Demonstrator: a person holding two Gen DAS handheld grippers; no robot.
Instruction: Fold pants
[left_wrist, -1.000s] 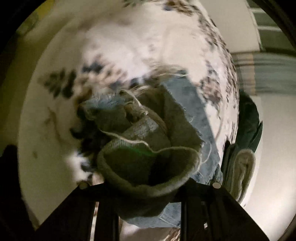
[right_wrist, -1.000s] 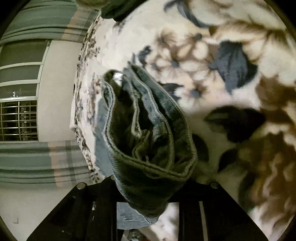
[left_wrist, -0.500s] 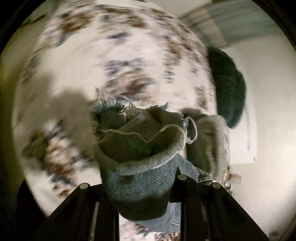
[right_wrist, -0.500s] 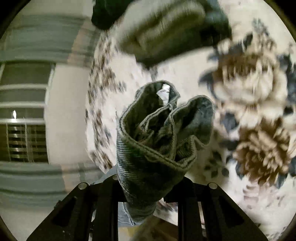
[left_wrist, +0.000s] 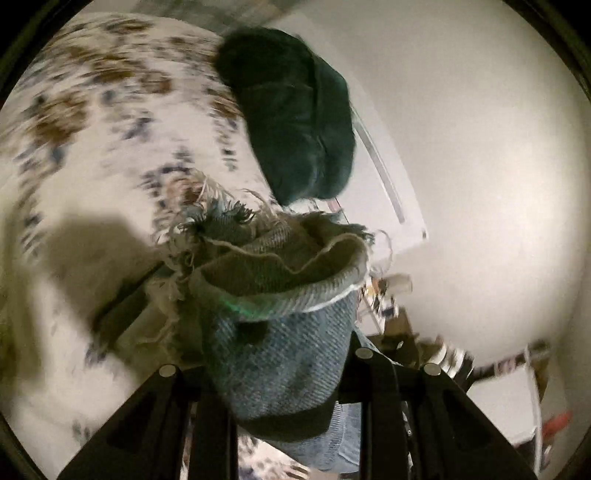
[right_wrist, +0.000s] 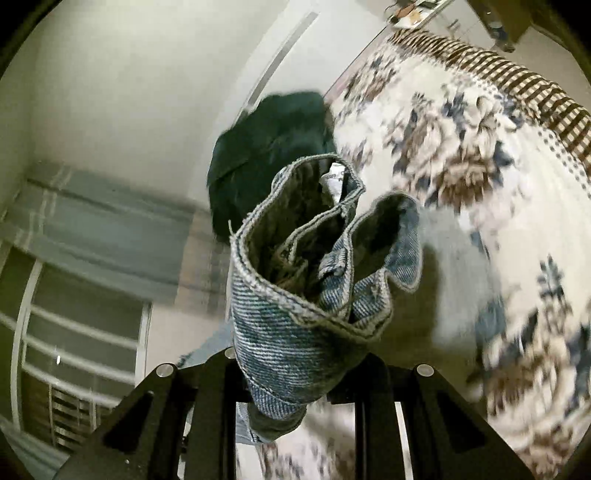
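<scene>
Clamping bunched blue denim pants (left_wrist: 280, 354), the left gripper (left_wrist: 280, 402) fills lower centre; the right gripper (right_wrist: 295, 391) pinches their waistband likewise, dark green cushion (right_wrist: 269, 147) above.

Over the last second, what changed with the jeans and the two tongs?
Both views swung from looking down at the floral blanket toward the wall and the dark green cushion, so the jeans seem to have been lifted. Nothing was released: the left tongs and right tongs still pinch bunched denim.
</scene>
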